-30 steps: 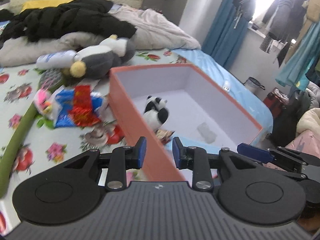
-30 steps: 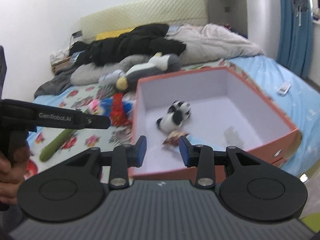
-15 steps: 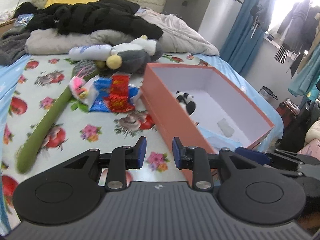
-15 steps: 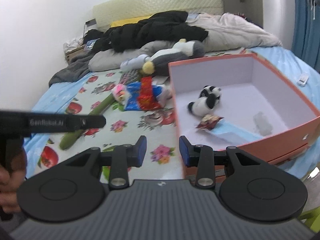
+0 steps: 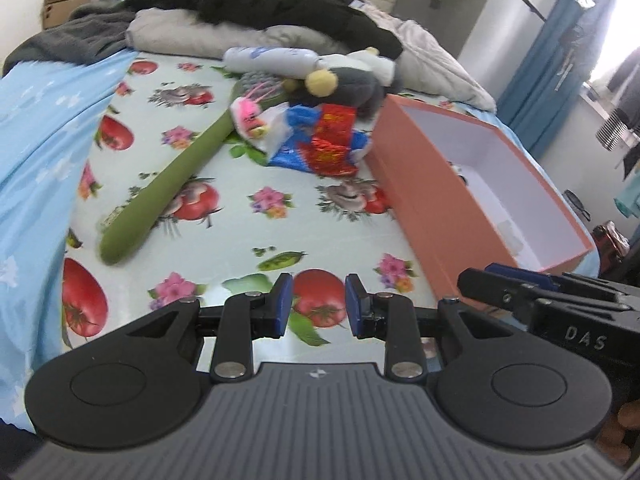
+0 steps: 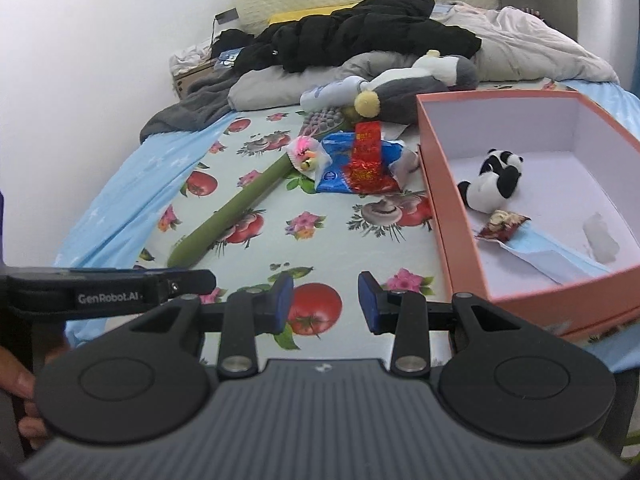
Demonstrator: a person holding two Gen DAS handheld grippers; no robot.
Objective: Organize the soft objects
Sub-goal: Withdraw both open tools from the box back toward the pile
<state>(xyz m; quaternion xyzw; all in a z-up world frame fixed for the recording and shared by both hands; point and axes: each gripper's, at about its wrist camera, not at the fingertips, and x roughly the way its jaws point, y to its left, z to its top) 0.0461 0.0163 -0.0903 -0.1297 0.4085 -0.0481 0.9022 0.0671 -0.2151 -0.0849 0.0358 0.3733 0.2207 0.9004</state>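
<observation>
Left hand-held gripper (image 5: 316, 304): fingers spread, nothing between them, held above the near edge of the bed (image 5: 280, 216). Right hand-held gripper (image 6: 326, 302): fingers likewise spread and empty, over the same fruit-and-flower sheet.

Orange box (image 6: 440, 200): open, on the right side of the bed. Inside lie a panda plush (image 6: 490, 180), a small red wrapper (image 6: 502, 224) just beside it, a blue face mask (image 6: 556, 254) touching the wrapper, and a pale crumpled item (image 6: 600, 238) near the right wall.

Outside the box, on the sheet: a long green plush (image 6: 232, 212) lying diagonally; a pink-and-white toy (image 6: 306, 154) at its far end; blue and red packets (image 6: 360, 160) just left of the box; a grey plush (image 6: 412, 88) with a yellow pom-pom behind them. Dark clothing (image 6: 360, 36) is heaped by the headboard.
</observation>
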